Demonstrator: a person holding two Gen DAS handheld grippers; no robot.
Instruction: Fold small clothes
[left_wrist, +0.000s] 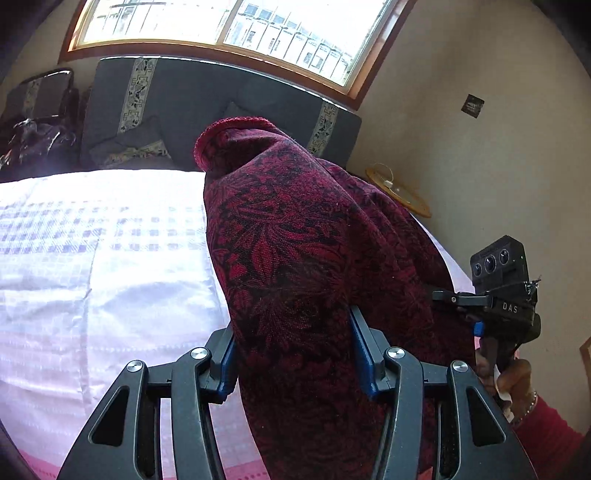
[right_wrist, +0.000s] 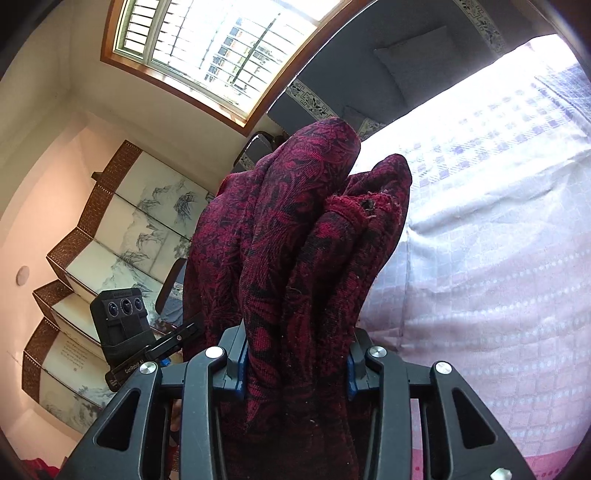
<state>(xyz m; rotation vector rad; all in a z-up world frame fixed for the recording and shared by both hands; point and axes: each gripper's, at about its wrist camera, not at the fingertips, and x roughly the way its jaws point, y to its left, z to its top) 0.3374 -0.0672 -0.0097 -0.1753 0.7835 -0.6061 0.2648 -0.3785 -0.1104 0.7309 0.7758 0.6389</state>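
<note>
Garment: dark red knitted cloth with a black leaf pattern (left_wrist: 295, 258), bunched and lifted off the bed, filling the middle of both wrist views.
Bed: white and lilac checked bedspread (left_wrist: 103, 266), bright in the left half of the left wrist view and the right half of the right wrist view; it lies below the cloth, with a pink band at its near edge.
Left tool: (left_wrist: 291, 354) its blue pads sit either side of a thick roll of the cloth at lower centre of its view. The left pad lies against the fabric; at the right pad I cannot tell contact from a slight gap, so the grip is uncertain.
Right tool: (right_wrist: 295, 369) clamped on several gathered folds at lower centre of its view, blue pads pressed into both sides. It also shows at the right edge of the left wrist view, held by a hand (left_wrist: 509, 384) in a red sleeve.
Hem: a ribbed red edge (left_wrist: 232, 127) tops the bundle, above centre in the left wrist view.
Step in hand: probably lifting the cloth to shake it open before laying it flat.
Doing it well: draw the two tools apart until the fabric hangs as a single layer, find the hem, then lower it onto the bedspread without twisting.
Risk: the thick bundle may slip from the left tool.
</note>
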